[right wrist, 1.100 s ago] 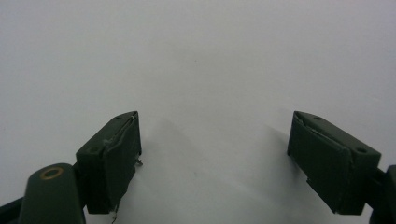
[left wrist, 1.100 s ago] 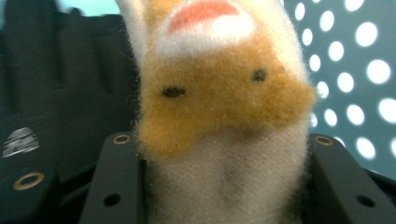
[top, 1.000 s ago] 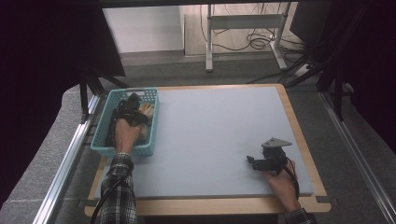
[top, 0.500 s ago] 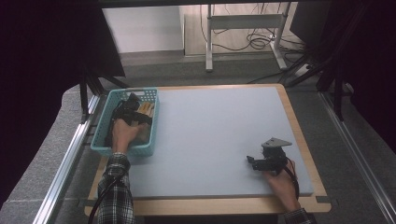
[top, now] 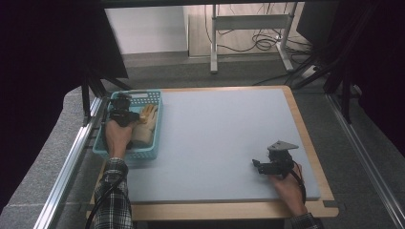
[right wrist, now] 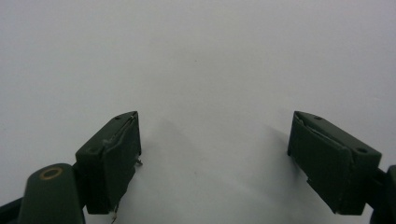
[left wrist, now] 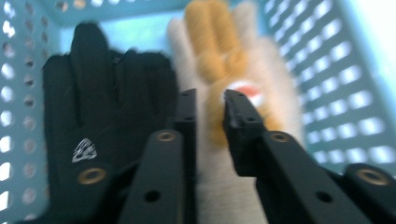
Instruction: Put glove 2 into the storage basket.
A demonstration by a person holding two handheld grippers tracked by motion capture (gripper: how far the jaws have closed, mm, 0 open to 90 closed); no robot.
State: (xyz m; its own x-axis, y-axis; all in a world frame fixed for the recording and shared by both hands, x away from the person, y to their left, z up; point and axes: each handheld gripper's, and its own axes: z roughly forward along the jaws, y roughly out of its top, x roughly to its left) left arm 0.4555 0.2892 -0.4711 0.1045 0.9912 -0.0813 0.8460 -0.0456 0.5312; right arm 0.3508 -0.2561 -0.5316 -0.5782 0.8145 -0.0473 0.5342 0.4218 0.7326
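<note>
Jaws of the left hand-held gripper (left wrist: 210, 109) just closed, pinching the cream glove (left wrist: 224, 70).

Grey carpet floor (top: 43, 176); white desk frame (top: 248, 21) behind, cables (top: 265, 43) underneath; dark surroundings.

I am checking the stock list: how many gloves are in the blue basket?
2. A black glove lies beside a cream glove with orange fingers, which the left tool pinches. More may be hidden underneath.

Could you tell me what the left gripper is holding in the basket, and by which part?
The left gripper is shut on the cream and yellow glove, pinching it around the palm, below the fingers; the black glove lies beside it.
</note>
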